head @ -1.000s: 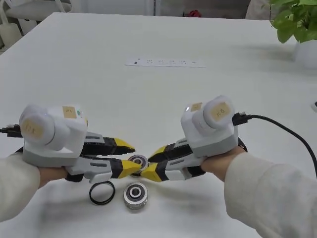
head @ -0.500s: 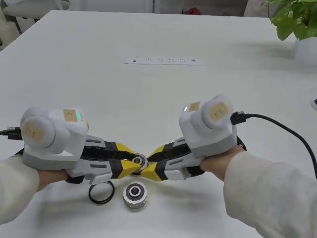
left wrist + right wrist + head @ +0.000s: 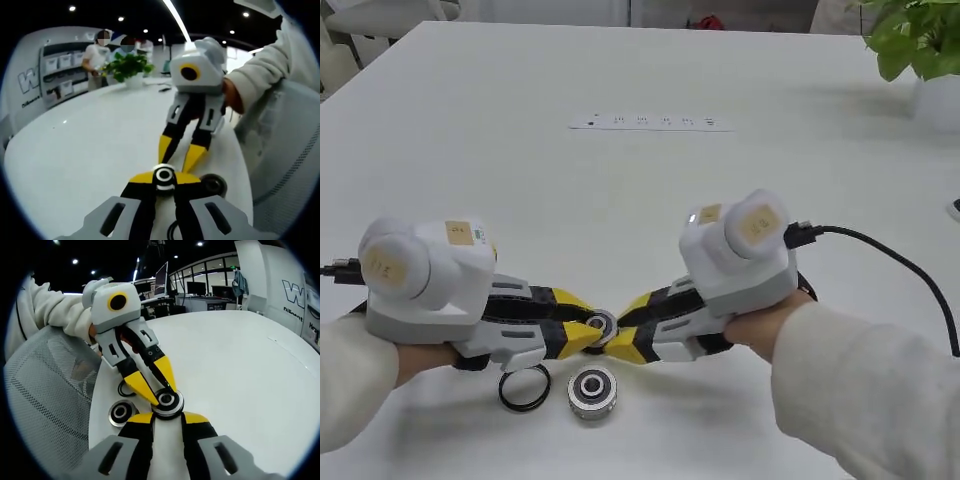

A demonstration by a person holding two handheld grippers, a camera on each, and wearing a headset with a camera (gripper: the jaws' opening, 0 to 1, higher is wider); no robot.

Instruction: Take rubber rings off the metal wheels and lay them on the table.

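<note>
Risk first: small metal wheel (image 3: 599, 324) hangs just above the tabletop (image 3: 620, 220), pinched from both sides. L tool (image 3: 588, 322) is clenched on it. R tool (image 3: 615, 332) squeezes it too, from the other side, & the tips almost touch. The wheel is tiny & smooth, so if one tool pulls too hard or lets go too soon, I think it could pop out, drop & roll off. The tips could also slip & bump each other. If the rubber on it lets go w/ a snap, it might fly away. A loose rubber ring (image 3: 525, 388) lies at 7 o'clock from the held wheel. A second wheel (image 3: 592, 391) sits flat at 6 o'clock, just beside that ring, so a drop may knock both.

Writing: big "W" on the wall sign (image 3: 294, 290) w/ small words under it, too blurry to read. Tan stickers (image 3: 459, 229) on the tools have marks too small to read.
</note>
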